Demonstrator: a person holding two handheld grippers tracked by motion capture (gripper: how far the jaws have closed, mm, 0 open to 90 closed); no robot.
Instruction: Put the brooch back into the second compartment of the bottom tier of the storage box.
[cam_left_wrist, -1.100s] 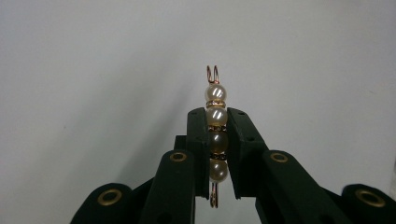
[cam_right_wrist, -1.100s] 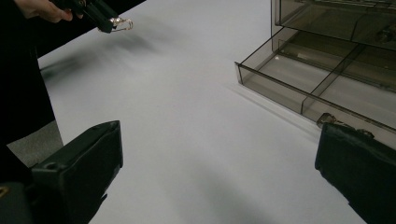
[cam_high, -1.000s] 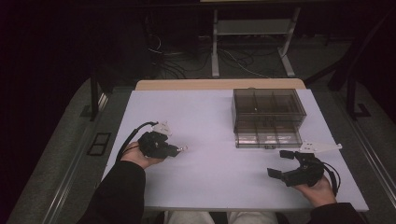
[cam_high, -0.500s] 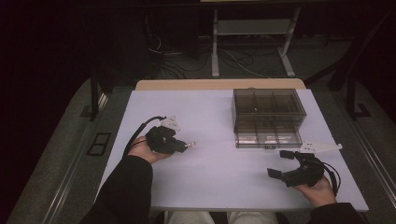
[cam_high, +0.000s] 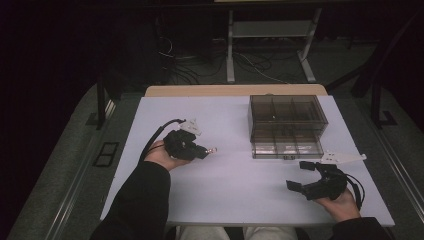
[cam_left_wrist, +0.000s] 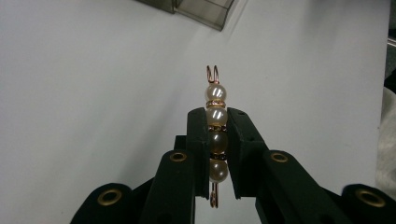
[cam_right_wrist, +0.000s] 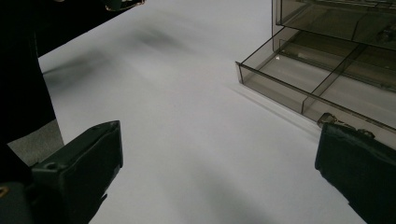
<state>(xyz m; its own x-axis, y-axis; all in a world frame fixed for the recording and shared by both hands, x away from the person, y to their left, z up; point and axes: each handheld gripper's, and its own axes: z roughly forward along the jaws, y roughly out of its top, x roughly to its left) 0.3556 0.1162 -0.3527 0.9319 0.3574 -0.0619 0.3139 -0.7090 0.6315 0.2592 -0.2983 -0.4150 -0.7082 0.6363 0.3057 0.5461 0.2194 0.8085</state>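
My left gripper (cam_left_wrist: 216, 126) is shut on a pearl hair pin (cam_left_wrist: 215, 114), a row of cream beads on copper wire whose looped tip sticks out past the jaws. In the high view that gripper (cam_high: 209, 149) hovers left of centre and points right toward the smoky plastic drawer box (cam_high: 287, 125). The box's bottom drawer (cam_right_wrist: 327, 79) is pulled out, with dividers inside. My right gripper (cam_high: 300, 175) stands open low at the right, just in front of that drawer, with nothing between its black jaws (cam_right_wrist: 74, 168).
The white table (cam_high: 225, 190) has bare room between the two hands. A white pointed piece (cam_high: 342, 158) lies by the right hand. Behind the table are cables and a metal stand (cam_high: 270, 30) on the dark floor.
My left hand has moved right and a little up with the pin in it, closer to the drawer box. The right hand has stayed put.
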